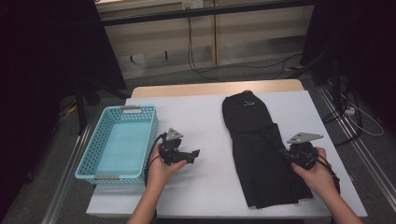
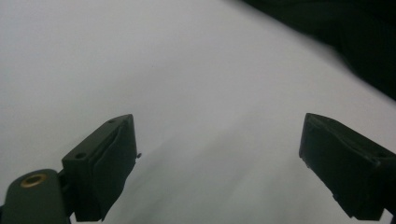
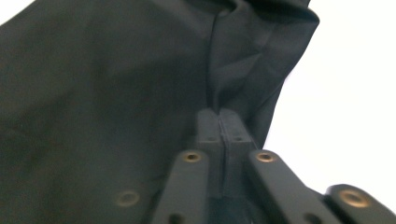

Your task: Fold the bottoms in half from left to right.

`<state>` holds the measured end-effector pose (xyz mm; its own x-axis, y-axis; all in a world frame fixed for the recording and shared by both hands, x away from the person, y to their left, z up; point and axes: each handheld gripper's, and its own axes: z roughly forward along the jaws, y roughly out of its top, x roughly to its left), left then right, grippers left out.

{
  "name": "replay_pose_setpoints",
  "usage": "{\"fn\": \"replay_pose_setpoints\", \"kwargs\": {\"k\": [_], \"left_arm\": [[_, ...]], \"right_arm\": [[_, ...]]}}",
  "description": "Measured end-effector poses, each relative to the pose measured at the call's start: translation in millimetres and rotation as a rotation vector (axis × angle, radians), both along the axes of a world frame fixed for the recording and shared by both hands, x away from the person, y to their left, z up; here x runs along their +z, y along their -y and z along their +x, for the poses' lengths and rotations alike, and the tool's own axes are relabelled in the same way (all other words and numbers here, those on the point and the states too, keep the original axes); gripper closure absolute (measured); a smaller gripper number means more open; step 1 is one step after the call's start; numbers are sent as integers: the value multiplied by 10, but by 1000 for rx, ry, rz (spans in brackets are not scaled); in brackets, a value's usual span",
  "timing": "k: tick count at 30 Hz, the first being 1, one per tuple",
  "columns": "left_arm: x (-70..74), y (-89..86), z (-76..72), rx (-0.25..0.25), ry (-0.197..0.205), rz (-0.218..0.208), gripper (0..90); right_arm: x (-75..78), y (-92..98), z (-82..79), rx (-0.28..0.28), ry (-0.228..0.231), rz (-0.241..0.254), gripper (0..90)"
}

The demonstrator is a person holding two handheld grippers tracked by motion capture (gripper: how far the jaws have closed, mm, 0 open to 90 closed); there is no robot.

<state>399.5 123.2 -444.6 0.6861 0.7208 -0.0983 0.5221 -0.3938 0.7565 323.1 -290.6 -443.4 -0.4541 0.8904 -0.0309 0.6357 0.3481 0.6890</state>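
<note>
**Black garment lies lengthwise on the worktop, pinched at its right edge**

A black garment [image 1: 259, 149] lies flat on the right half of the white worktop [image 1: 205, 116]. Its long axis runs from the person's side toward the far edge, leaning slightly left as it recedes. The narrow, rounded end, marked with a small pale logo, points away from the person; the wide, straight-cut end points back toward the near edge.

The right gripper [image 1: 287, 153] sits at the garment's right edge, about midway along its length, with the person's right hand [image 1: 317, 175] behind it. In the right gripper view its jaws are pressed together on a raised ridge of the dark cloth [image 3: 116, 93], which rises from between them as a thin crease.

The left gripper [image 1: 195, 153] rests low over bare worktop between the garment and a turquoise basket [image 1: 100, 154], near both but touching neither. It points across toward the garment. In the left gripper view its jaws stand spread wide with nothing between them, and the garment's edge [image 2: 355, 42] shows beyond, at upper right.

The basket stands at the worktop's left side, its long axis also running near to far.
</note>
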Motion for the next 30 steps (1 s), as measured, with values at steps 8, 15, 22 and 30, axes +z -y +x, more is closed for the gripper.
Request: {"fn": "replay_pose_setpoints", "kwargs": {"k": [8, 15, 22, 30], "left_arm": [[-7, 9, -6, -2, 3, 3, 116], [15, 5, -9, -4, 9, 1, 116], [22, -6, -10, -8, 7, 8, 110], [32, -18, -11, -6, 9, 5, 104]], "right_arm": [[272, 149, 124, -24, 47, 17, 900], [123, 185, 155, -64, -3, -8, 858], [137, 162, -74, -52, 21, 23, 661], [63, 199, -373, -35, -40, 11, 745]]}}
